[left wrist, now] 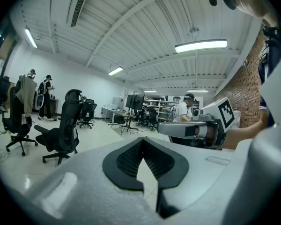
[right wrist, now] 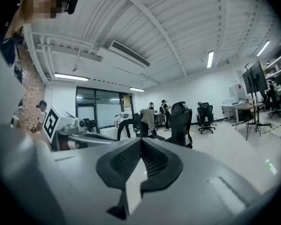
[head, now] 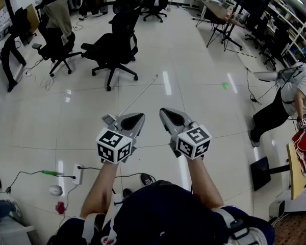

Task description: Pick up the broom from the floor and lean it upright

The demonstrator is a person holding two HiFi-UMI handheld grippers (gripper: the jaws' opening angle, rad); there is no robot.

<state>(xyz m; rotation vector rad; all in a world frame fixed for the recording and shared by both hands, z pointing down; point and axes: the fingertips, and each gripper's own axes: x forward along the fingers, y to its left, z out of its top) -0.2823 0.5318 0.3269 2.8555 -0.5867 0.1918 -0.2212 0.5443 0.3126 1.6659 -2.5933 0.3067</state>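
The broom [head: 137, 96] lies flat on the tiled floor. Its thin white handle runs away to the upper right, and its small head [head: 108, 119] is close to me, partly behind my left gripper. My left gripper [head: 142, 115] is held nearly level above the broom head, shut with nothing in it [left wrist: 142, 140]. To its right, side by side with it, my right gripper [head: 162, 111] is also shut and empty [right wrist: 140, 140]. Neither touches the broom. Each gripper view shows the other gripper beside it, but not the broom.
Two black office chairs [head: 115, 45] [head: 53, 42] stand beyond the broom's far end. A power strip [head: 77, 173] with cables lies at my lower left. A person [head: 288, 101] bends over at the right by a wooden board [head: 295, 170]. Desks line the back right.
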